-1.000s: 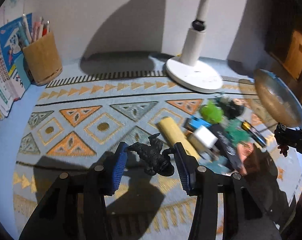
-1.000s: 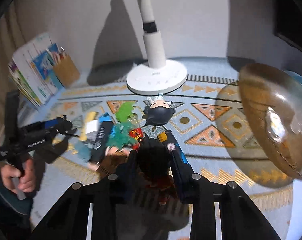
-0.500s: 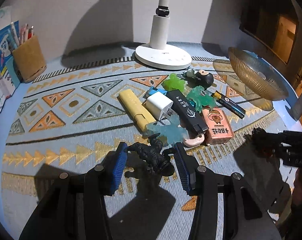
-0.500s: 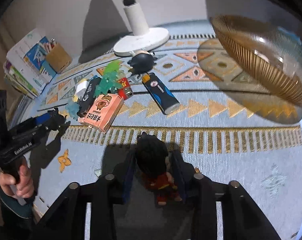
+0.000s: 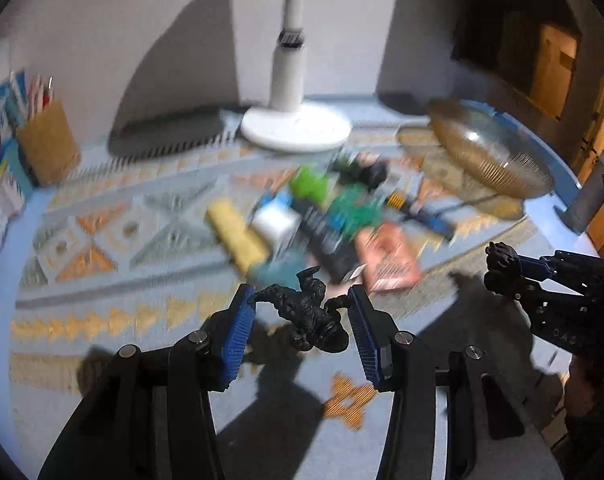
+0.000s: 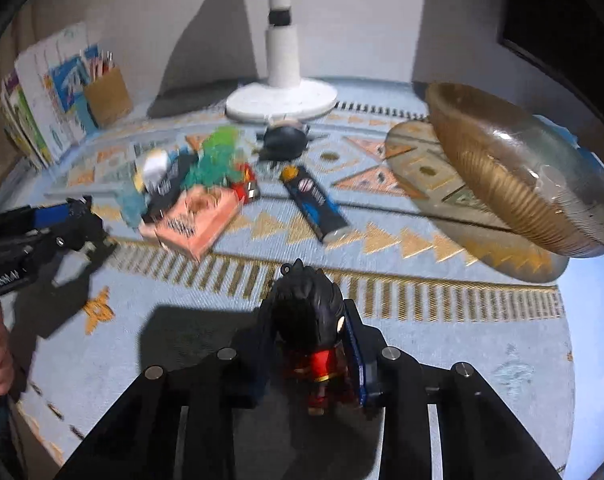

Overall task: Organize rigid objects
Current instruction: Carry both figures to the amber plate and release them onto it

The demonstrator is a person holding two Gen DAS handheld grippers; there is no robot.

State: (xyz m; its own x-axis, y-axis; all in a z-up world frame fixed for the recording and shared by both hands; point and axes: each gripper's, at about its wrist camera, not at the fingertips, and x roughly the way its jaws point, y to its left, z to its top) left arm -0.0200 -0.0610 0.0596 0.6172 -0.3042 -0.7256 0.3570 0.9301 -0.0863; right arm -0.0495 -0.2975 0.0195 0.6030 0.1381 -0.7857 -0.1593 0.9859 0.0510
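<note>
Black monster figure (image 5: 308, 314) clamped in left claw (image 5: 300, 320), right claw (image 6: 308, 336) — just closing — grips dark-haired doll (image 6: 308, 320), labels blurred

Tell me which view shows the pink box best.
The right wrist view: the pink box lies unobstructed at the front of the pile, only slightly blurred, with its top and side visible. In the left wrist view, the box is heavily motion-blurred, its print unreadable.

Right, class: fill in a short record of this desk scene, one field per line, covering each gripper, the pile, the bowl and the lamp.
left gripper: shut on black monster figure
right gripper: jaws just closing, shut on dark-haired figure in red
pile: pink box, blue lighter, green toys, on patterned mat
glass bowl: right, looks empty
lamp base: behind pile
</note>
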